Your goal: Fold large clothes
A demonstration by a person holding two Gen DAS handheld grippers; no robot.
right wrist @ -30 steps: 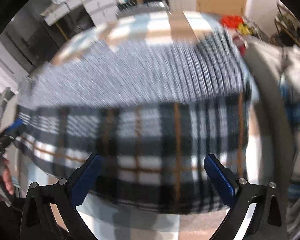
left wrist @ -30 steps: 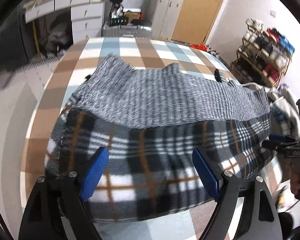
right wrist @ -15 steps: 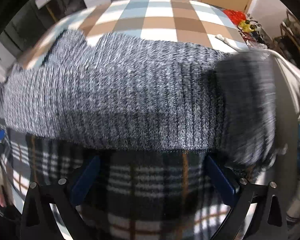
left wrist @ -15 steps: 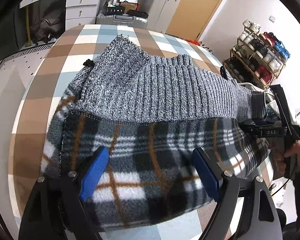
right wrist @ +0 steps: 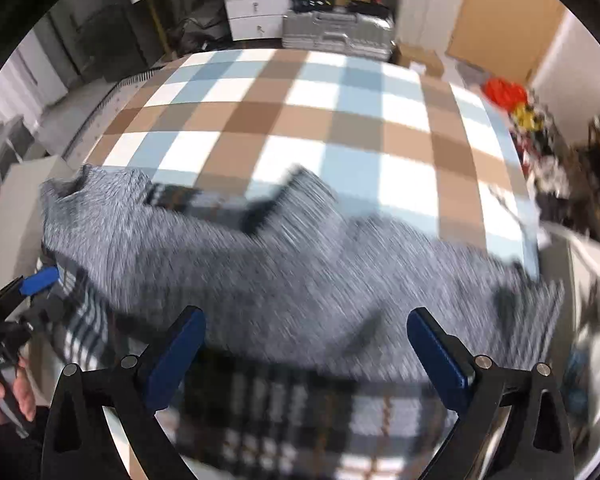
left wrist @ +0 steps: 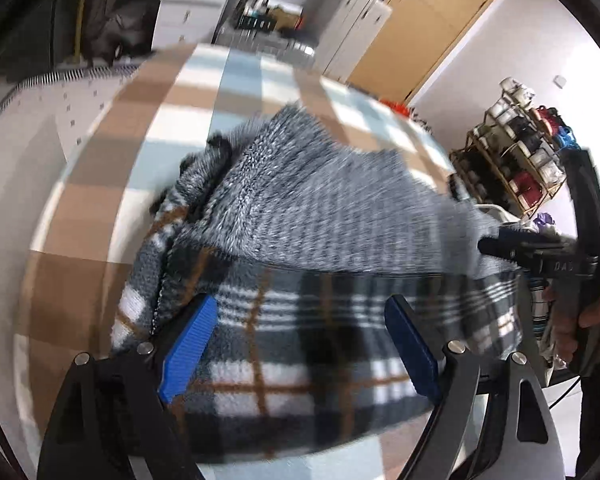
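Observation:
A large garment lies on the checked tablecloth (right wrist: 340, 128): grey ribbed knit (left wrist: 320, 216) on top, black, white and orange plaid fleece (left wrist: 300, 360) along the near side. My left gripper (left wrist: 300, 336) hovers open over the plaid part, which lies below its blue pads with neither pad pressing on it. My right gripper (right wrist: 306, 348) is open above the blurred grey knit (right wrist: 300, 280), with the plaid fleece (right wrist: 300, 408) under its base. In the left wrist view the right gripper (left wrist: 540, 258) sits at the garment's right end, held by a hand. The left gripper (right wrist: 36, 284) shows at the left edge.
The table's far half carries only the tablecloth (left wrist: 236, 92). A shoe rack (left wrist: 520, 160) stands to the right. White drawers (right wrist: 252, 4) and a silver suitcase (right wrist: 332, 32) stand beyond the far edge. More clothes (right wrist: 596, 344) lie at the right.
My right gripper has swept from over the plaid hem to over the grey knit, and more of the far tablecloth now shows. The left gripper rolled slightly and stayed over the plaid.

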